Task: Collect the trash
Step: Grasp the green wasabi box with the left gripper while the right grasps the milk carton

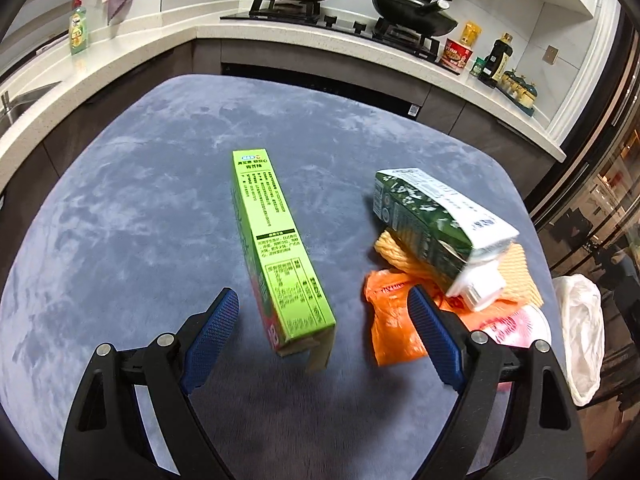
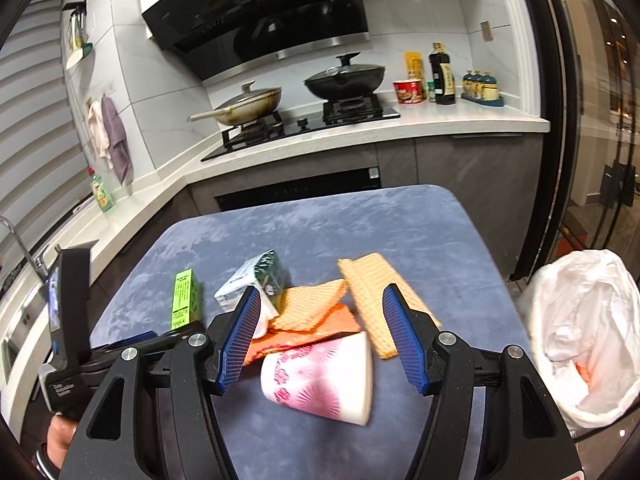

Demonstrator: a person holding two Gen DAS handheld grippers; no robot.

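Observation:
A long green box (image 1: 276,244) lies on the blue-grey table (image 1: 140,208), its near end between the open fingers of my left gripper (image 1: 322,306). To its right lies a pile: a green-and-white carton (image 1: 432,216), yellow foam netting (image 1: 516,272), an orange plastic bag (image 1: 388,320) and a pink paper cup (image 1: 520,326). In the right wrist view my right gripper (image 2: 320,304) is open above the tipped pink cup (image 2: 320,384), with the netting (image 2: 368,292), orange bag (image 2: 320,330), carton (image 2: 256,276) and green box (image 2: 185,300) beyond. The left gripper's body (image 2: 80,340) shows at left.
A bin lined with a white bag (image 2: 584,336) stands at the table's right edge; it also shows in the left wrist view (image 1: 580,332). Behind the table runs a counter (image 2: 360,128) with a stove, two pans (image 2: 340,80), bottles and a sink at left.

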